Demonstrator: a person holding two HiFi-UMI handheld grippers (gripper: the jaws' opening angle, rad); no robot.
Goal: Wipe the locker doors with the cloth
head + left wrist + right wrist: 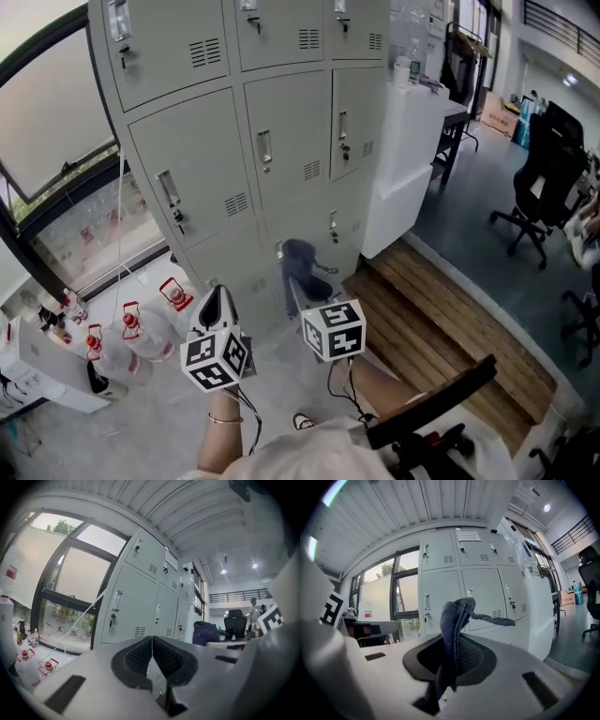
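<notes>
Currently, your right gripper is clamped on the cloth. The jaws pinch the dark blue fabric near its middle. A folded bunch stands above the jaws, a thin tail points to the right, and a short end hangs below. This hold probably serves the wipe: loose fabric ahead of the jaws should reach a door before any hard gripper part does.

Your left gripper has its jaws pressed together with nothing between them. It sits low, just beside the right gripper on its left. Judge this as a standby position that leaves the wiping path free.

The locker doors stand upright ahead of both grippers as a bank of grey panels. In the head view the cloth lies in front of the bottom row. The right gripper view shows open space between fabric and metal, so no contact exists yet. Wiping has not visibly begun.

Next, advance the right gripper until the bunched fabric presses flat on a panel. Note that each door carries a handle, a lock and vent slots. The loose tail could snag on these. Red-capped bottles stand on the floor to your left, near the window.
</notes>
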